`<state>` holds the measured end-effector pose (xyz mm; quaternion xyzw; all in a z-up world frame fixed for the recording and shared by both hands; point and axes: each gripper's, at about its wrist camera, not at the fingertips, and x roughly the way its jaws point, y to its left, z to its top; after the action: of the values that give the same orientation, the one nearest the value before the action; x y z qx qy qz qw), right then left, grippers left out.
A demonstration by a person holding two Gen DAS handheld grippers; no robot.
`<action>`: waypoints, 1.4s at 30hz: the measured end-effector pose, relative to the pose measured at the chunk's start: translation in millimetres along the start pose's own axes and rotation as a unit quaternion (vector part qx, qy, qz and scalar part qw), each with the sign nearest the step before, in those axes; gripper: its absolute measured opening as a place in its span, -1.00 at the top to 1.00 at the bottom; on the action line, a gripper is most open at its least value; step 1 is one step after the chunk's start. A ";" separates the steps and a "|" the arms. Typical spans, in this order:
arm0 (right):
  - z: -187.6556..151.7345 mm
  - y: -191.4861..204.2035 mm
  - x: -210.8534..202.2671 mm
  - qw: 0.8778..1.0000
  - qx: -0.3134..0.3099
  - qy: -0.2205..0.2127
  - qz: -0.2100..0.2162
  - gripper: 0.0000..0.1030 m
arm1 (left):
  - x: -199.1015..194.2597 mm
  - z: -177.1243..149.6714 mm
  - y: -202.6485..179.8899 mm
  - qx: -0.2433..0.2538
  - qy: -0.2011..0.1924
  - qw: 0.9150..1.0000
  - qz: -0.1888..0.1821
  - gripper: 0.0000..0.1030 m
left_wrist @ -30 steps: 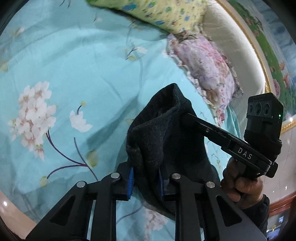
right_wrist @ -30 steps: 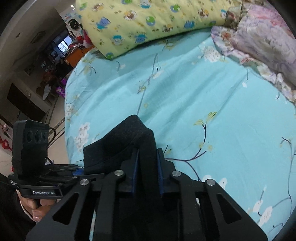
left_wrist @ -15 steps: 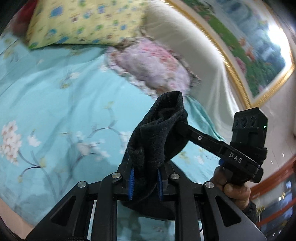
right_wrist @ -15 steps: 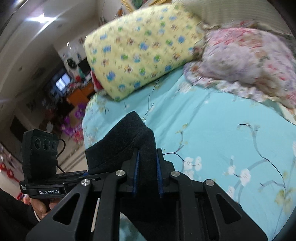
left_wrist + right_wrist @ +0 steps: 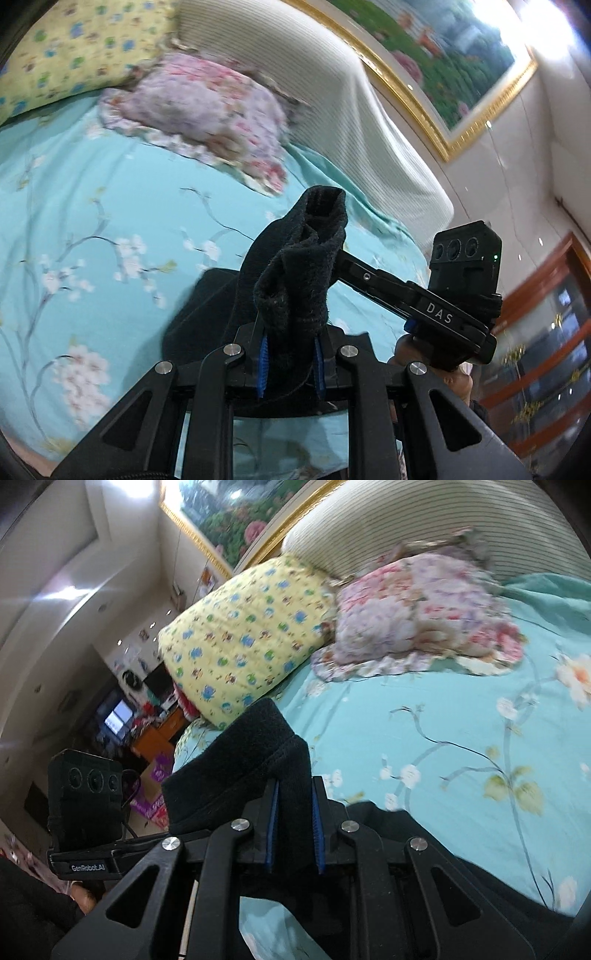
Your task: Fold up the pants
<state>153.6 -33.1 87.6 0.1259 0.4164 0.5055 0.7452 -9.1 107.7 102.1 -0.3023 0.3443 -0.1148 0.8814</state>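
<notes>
The black pants (image 5: 295,280) hang above the turquoise floral bedsheet (image 5: 92,206). My left gripper (image 5: 290,363) is shut on a bunched edge of the pants. My right gripper (image 5: 293,834) is shut on another edge of the pants (image 5: 240,768). The cloth stretches between the two grippers and drapes down below them. Each gripper shows in the other's view, the right one (image 5: 424,302) at the right and the left one (image 5: 88,834) at the lower left. The rest of the pants is hidden under the grippers.
A pink floral pillow (image 5: 207,107) and a yellow patterned pillow (image 5: 243,642) lie at the head of the bed against a striped headboard (image 5: 332,92). A framed painting (image 5: 443,55) hangs above. A cluttered room (image 5: 122,720) lies beyond the bed's left edge.
Both grippers have lifted and tilted upward with the pants, so the views now show the pillows, headboard and wall instead of mostly sheet. Both stay shut on the cloth.
</notes>
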 end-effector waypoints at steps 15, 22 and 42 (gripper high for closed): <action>-47.7 -66.5 -92.2 0.995 0.061 -0.061 -0.041 0.66 | 76.3 -30.9 -86.7 0.093 0.079 0.992 -0.014 0.65; -68.2 -99.2 -112.4 0.992 0.089 -0.070 -0.059 0.66 | 113.1 -42.7 -107.6 0.123 0.110 0.986 0.000 0.65; -102.4 -142.0 -137.2 0.973 0.143 -0.061 -0.171 0.60 | 163.5 -72.7 -124.8 0.162 0.154 0.974 -0.030 -0.14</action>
<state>149.7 -239.6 5.2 0.1887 0.4530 0.2969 0.8191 62.9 -91.1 48.4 -0.1443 0.4432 -0.2404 0.8514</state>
